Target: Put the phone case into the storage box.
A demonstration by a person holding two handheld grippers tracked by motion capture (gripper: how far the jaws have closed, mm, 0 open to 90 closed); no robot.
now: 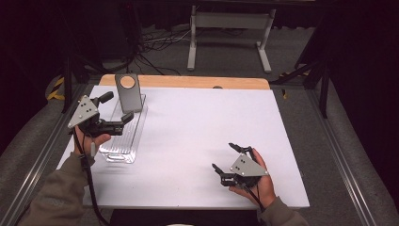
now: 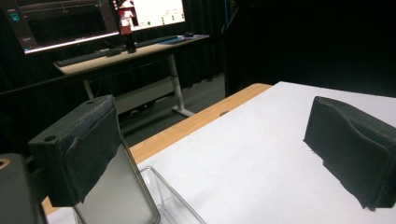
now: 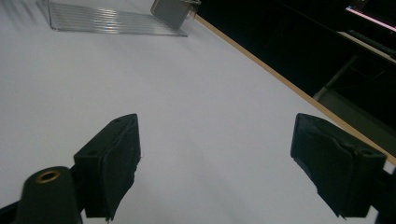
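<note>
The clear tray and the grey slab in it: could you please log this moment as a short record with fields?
surface: white table top
tray: clear ribbed tray, lying at the table's left side
slab: grey slab with a round tan disc, propped upright at the tray's far end
left gripper: left gripper open, over the tray beside the slab
right gripper: right gripper open, low over bare table, holding nothing
</note>
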